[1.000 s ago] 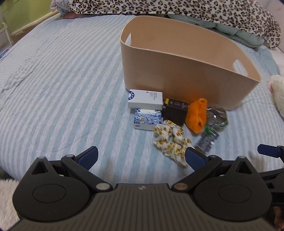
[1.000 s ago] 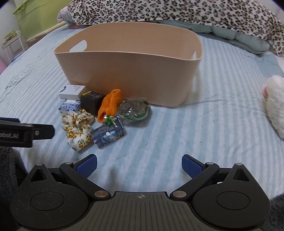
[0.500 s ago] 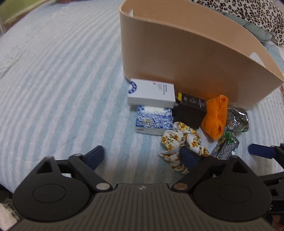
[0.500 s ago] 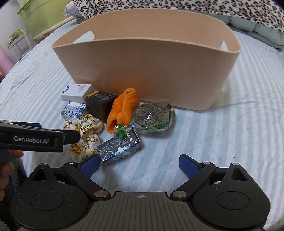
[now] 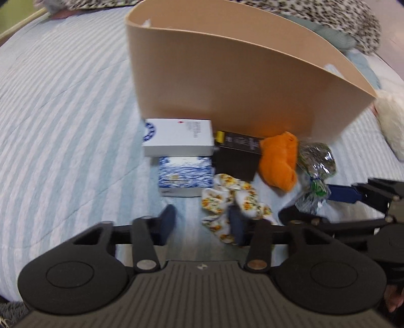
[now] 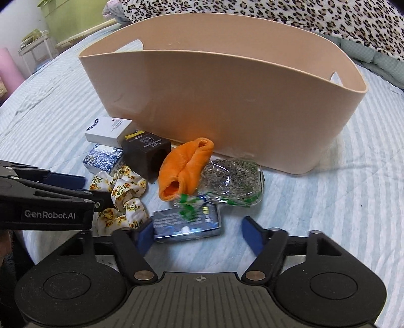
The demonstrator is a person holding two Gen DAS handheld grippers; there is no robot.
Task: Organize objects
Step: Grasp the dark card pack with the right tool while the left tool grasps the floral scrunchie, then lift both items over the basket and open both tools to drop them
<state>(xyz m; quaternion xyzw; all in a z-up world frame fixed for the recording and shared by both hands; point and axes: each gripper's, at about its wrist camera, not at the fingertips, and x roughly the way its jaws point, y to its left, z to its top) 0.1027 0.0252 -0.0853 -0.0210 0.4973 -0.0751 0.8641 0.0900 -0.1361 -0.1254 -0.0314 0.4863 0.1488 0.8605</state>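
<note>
A beige basket [image 5: 227, 88] [image 6: 227, 113] stands on the striped bed, with a small pile in front of it. My left gripper [image 5: 202, 222] [image 6: 93, 189] is closing over the floral scrunchie [image 5: 227, 201] [image 6: 123, 194]. The cloth lies against the right finger, and a gap shows beside the left one. My right gripper [image 6: 199, 234] [image 5: 315, 204] is closing around the blue packet [image 6: 186, 222]. Its left pad is at the packet's edge and its right pad stands apart. An orange cloth [image 6: 184, 166], a clear bag of dried herbs [image 6: 232, 181] and a black box [image 6: 146, 151] lie behind.
A white box [image 5: 176, 138] and a blue patterned box [image 5: 184, 176] lie left of the black box. A white plush [image 5: 388, 121] is at the right. A leopard-print blanket [image 6: 277, 15] lies behind the basket. A white rack [image 6: 35, 48] stands off the bed's left side.
Both grippers came down and closer to the pile. Their jaws narrowed from wide open, the left around the scrunchie and the right around the blue packet.
</note>
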